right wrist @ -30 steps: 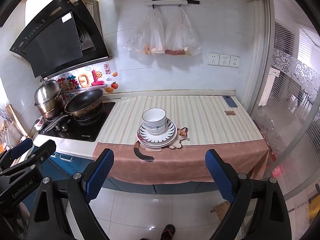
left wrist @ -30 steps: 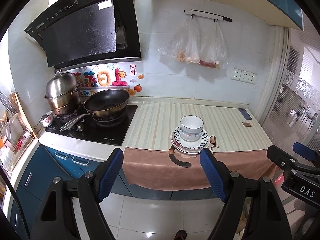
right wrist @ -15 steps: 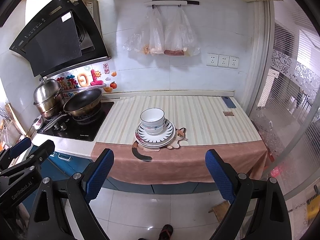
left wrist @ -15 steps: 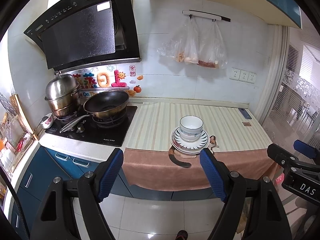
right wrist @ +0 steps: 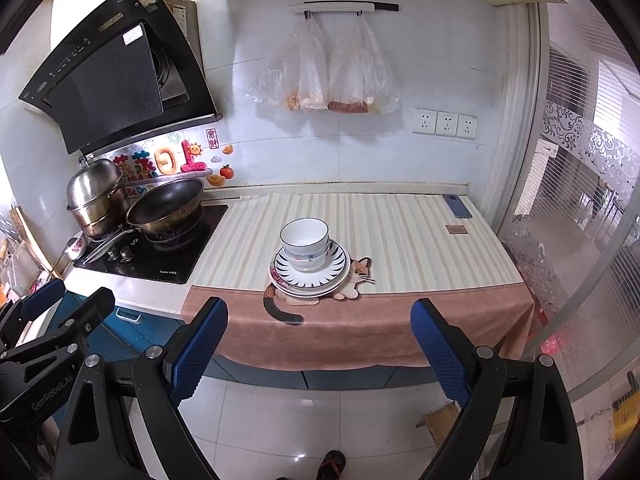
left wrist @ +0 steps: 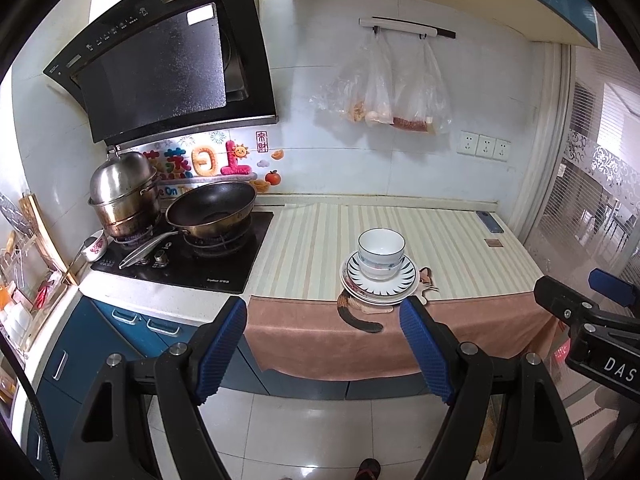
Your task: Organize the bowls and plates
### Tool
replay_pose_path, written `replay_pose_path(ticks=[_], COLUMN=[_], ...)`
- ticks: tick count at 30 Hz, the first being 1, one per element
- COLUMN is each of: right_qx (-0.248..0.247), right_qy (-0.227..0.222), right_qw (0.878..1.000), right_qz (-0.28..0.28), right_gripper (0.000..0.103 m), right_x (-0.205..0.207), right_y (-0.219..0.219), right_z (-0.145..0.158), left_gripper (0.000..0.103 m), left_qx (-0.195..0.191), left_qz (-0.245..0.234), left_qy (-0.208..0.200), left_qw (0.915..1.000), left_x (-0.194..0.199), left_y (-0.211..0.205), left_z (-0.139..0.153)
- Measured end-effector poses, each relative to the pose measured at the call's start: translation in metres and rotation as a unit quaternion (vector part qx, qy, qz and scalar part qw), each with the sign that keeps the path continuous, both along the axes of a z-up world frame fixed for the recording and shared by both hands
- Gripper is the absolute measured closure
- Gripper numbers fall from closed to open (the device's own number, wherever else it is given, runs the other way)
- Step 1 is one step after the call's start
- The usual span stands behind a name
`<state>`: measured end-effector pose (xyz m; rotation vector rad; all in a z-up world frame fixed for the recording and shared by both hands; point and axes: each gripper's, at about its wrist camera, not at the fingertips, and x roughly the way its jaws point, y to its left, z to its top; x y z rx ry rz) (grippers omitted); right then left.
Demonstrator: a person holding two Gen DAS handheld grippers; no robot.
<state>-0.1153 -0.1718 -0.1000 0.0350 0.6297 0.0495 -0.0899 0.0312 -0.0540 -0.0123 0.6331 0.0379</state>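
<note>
White bowls (left wrist: pixel 381 251) (right wrist: pixel 305 242) are nested on a stack of plates (left wrist: pixel 404 285) (right wrist: pixel 332 272) with a black ray-patterned rim. The stack sits on a cat-shaped mat near the front edge of the striped counter. My left gripper (left wrist: pixel 323 322) is open and empty, held in front of the counter, well short of the stack. My right gripper (right wrist: pixel 319 322) is open and empty too, likewise back from the counter edge. Each gripper shows at the edge of the other's view.
A black wok (left wrist: pixel 212 210) and a steel steamer pot (left wrist: pixel 122 192) stand on the hob at left. A brown cloth (right wrist: pixel 380 324) hangs over the counter front. A phone (right wrist: pixel 457 205) lies at the back right. Plastic bags (right wrist: pixel 328 76) hang on the wall. Glass door at right.
Both views have shifted slightly; the stack sits a little lower and nearer in the right wrist view. Both grippers stay open and the dishes have not moved.
</note>
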Motion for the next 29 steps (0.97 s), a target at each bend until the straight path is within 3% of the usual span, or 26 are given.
replay_pose_path(ticks=[29], right_qx=[-0.005], right_qy=[-0.005], right_qw=[1.000], right_qz=[-0.005], right_gripper=[0.008], right_x=[0.000], right_y=[0.000], right_z=[0.006], left_gripper=[0.025], left_qx=[-0.011], left_qz=[-0.015], left_qy=[-0.014], left_qw=[0.9997], left_x=[0.006], left_y=[0.005], left_z=[0.004])
